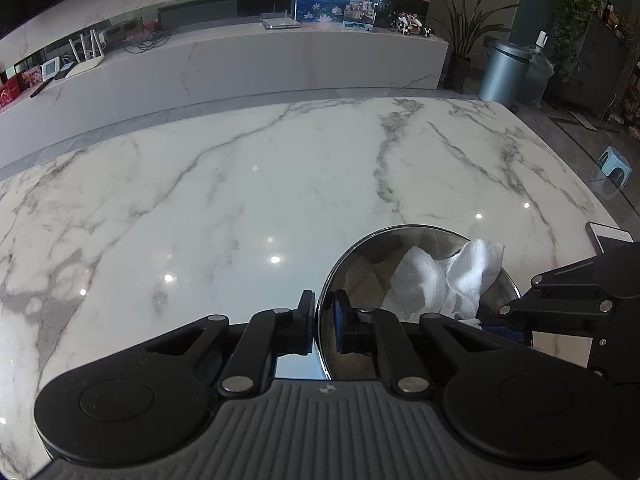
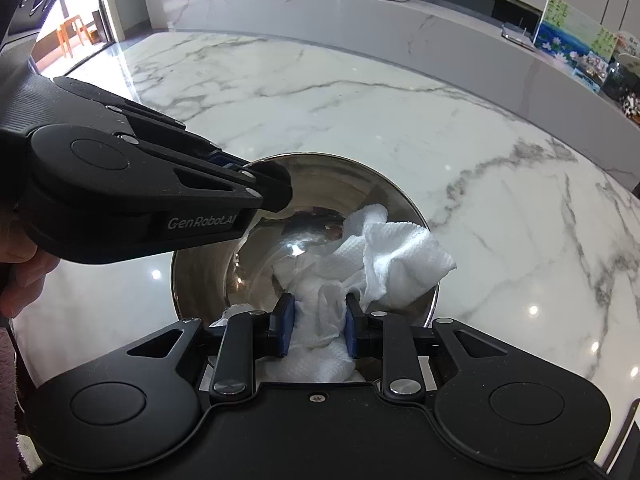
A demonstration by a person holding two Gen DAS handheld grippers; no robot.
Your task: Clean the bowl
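Note:
A shiny steel bowl (image 1: 368, 264) (image 2: 320, 200) stands on the white marble table (image 1: 240, 184) (image 2: 400, 120). My left gripper (image 1: 322, 322) is shut on the bowl's near left rim, one finger outside and one inside; it also shows in the right wrist view (image 2: 256, 188) at the bowl's left rim. My right gripper (image 2: 316, 330) is shut on a crumpled white paper towel (image 2: 384, 256) (image 1: 440, 280) that lies inside the bowl and hangs over its right rim. The right gripper enters the left wrist view from the right (image 1: 516, 320).
A phone (image 1: 608, 236) lies at the table's right edge. A long marble counter (image 1: 248, 60) (image 2: 360, 12) with routers, cables and pictures runs behind the table. A bin (image 1: 504, 72), plants and a small blue stool (image 1: 614, 164) stand on the floor at the right.

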